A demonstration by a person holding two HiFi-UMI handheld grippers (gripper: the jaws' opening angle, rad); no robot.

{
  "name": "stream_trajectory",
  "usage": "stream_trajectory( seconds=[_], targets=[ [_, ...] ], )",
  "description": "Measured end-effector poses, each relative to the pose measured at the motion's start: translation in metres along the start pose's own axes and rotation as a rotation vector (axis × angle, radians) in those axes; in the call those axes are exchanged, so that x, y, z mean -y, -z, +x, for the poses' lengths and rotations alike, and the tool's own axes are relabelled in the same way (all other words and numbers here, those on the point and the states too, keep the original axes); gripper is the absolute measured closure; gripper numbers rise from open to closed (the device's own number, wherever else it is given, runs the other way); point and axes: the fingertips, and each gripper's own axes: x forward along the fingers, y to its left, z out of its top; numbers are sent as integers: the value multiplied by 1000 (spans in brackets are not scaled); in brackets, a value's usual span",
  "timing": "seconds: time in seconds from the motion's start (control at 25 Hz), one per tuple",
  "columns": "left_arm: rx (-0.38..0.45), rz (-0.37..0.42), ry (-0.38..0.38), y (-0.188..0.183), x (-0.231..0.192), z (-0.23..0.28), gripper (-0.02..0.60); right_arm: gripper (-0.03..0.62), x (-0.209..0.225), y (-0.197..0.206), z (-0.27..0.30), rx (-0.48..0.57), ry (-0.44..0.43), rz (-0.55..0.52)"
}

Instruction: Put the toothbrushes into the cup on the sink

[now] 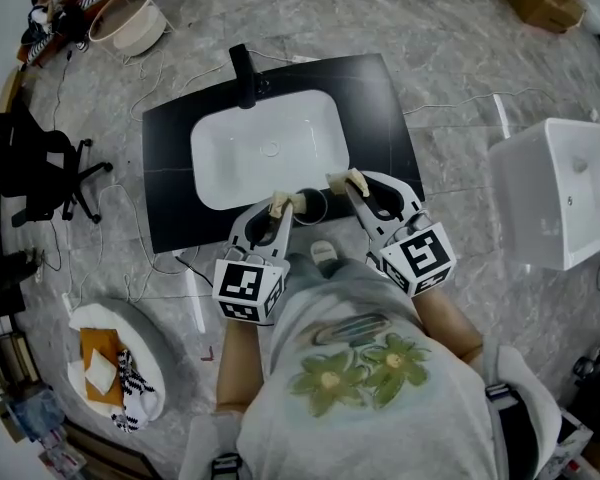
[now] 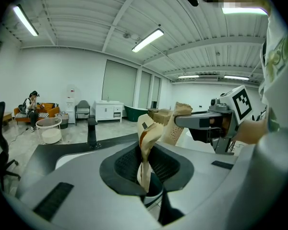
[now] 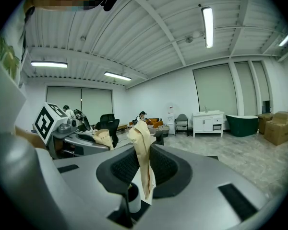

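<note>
The cup [image 1: 310, 206] stands on the matt black counter [image 1: 170, 193], just outside the near rim of the sink [image 1: 230, 163]. In my head view it reads as a small round cylinder with a dark mouth and a paler rim. The sink is a smooth, glossy white basin, a rectangle with rounded corners sunk into that flat slab. A black angular faucet [image 1: 244, 76] rises at its far rim. Grey veined stone floor [image 1: 460, 58] lies all round the sink.

I have the left gripper [image 1: 280, 205] at the sink's near rim, just left of the cup. The right gripper [image 1: 355, 180] is at the sink's near right corner, just right of the cup, so the cup sits between the two tips. Both tongs are grey moulded plastic with black ribbed inner faces (each carries a white cube of black square markers at its back).

In the left gripper view the tan, tape-wrapped pads [image 2: 151, 131] are pressed together into a narrow, wrinkled, papery wedge. The right gripper view shows its pads [image 3: 140, 138] meeting the same way along a thin seam. Whether anything thin lies in either seam I cannot tell. The cup's white wall shows just beneath the right pair.
</note>
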Motion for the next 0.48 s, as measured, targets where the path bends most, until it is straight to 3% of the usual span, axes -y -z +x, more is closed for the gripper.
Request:
stream_trajectory(
  seconds=[0.48],
  targets=[
    [-32, 13, -1, 12, -5, 6, 523, 516, 1, 5, 5, -19, 2, 4]
  ],
)
